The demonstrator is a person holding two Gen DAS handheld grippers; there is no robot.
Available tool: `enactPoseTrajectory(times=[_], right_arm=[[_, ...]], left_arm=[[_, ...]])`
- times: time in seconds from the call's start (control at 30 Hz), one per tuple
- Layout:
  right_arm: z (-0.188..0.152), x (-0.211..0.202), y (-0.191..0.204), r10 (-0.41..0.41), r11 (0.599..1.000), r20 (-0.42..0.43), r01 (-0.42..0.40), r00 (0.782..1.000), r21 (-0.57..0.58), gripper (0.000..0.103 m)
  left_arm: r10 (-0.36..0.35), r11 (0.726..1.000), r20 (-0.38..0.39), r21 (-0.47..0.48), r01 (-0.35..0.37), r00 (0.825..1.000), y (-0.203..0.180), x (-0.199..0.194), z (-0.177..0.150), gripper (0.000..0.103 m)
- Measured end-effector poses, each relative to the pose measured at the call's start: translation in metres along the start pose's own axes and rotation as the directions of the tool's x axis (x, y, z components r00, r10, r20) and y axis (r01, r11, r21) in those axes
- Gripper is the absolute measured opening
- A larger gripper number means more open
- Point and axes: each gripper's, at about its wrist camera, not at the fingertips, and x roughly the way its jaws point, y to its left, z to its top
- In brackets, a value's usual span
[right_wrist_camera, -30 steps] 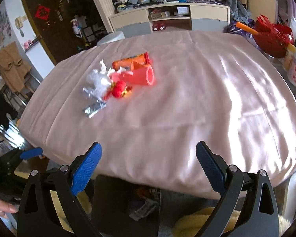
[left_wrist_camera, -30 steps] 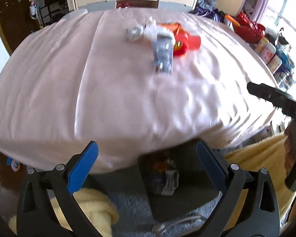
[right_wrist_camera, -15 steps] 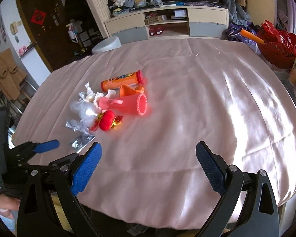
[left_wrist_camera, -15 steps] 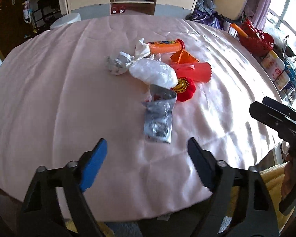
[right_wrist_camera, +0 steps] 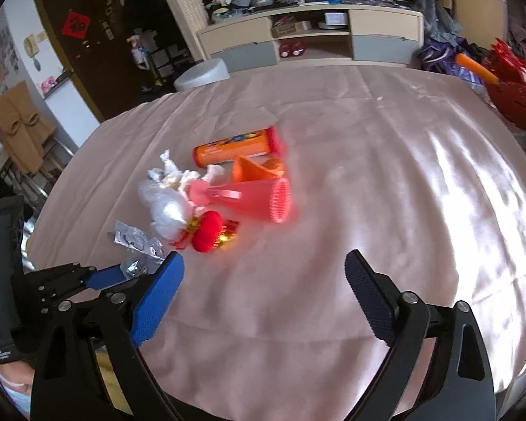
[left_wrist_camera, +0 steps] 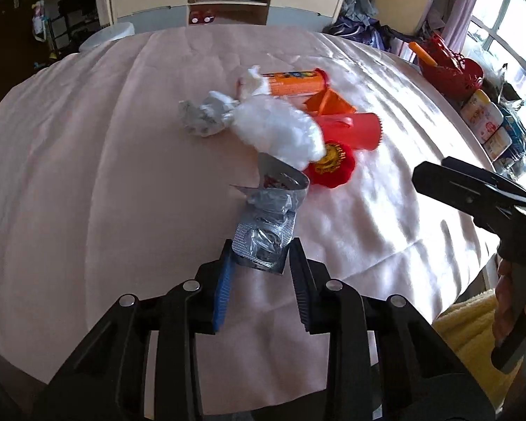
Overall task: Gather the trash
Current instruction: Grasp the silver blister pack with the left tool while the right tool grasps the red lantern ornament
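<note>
Currently our left gripper (left_wrist_camera: 259, 263), jaws just closing, pinches the silver blister pack (left_wrist_camera: 264, 235) on the pink cloth (left_wrist_camera: 87, 175), its length pointing away toward the trash pile. Our right gripper (right_wrist_camera: 263, 270) hangs wide, empty; the pack's near edge is hidden.

Trash pile (right_wrist_camera: 224, 193) crowds left; cloth (right_wrist_camera: 385, 175) right bare

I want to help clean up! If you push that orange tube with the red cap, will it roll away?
Probably, yes. The orange tube is round and lies on its side, so a sideways nudge should roll it. The pink cloth looks soft and wrinkled, which may slow it. The orange wedge lying close beside it could block it that way.
</note>
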Motion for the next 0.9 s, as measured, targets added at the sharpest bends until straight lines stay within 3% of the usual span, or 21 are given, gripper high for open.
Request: enactPoseTrajectory(times=[0.1, 0.27, 0.37, 0.53, 0.73, 0.9], right_arm=[[0.001, 0.008, 0.009, 0.016, 1.0, -0.008, -0.016, 1.0, -0.017, 0.086], [0.004, 0.028, 0.027, 0.047, 0.998, -0.045, -0.05, 0.998, -0.048, 0.069], [0.007, 0.039, 0.037, 0.036, 0.996, -0.053, -0.041, 0.998, -0.083, 0.063], [0.009, 0.053, 0.045, -0.005, 0.992, -0.065, -0.004, 0.998, -0.128, 0.043], [0.008, 0.056, 0.046, -0.008, 0.99, -0.066, -0.001, 0.998, -0.144, 0.033], [0.006, 0.045, 0.047, -0.002, 0.988, -0.06, -0.007, 0.998, -0.154, 0.033]], left_arm=[[0.02, 1.0, 0.008, -0.022, -0.02, 1.0, 0.013, -0.007, -0.003, 0.029], [0.054, 0.997, 0.017, -0.053, -0.053, 0.998, 0.031, -0.015, -0.007, 0.029], [0.052, 0.996, 0.015, -0.067, -0.051, 0.999, 0.038, -0.016, -0.007, 0.029], [0.037, 0.997, 0.022, -0.068, -0.036, 0.999, 0.039, -0.016, -0.005, 0.029], [0.029, 0.997, 0.026, -0.067, -0.027, 0.999, 0.042, -0.018, -0.008, 0.029], [0.028, 0.998, 0.041, -0.06, -0.025, 0.999, 0.038, -0.027, -0.009, 0.029]])
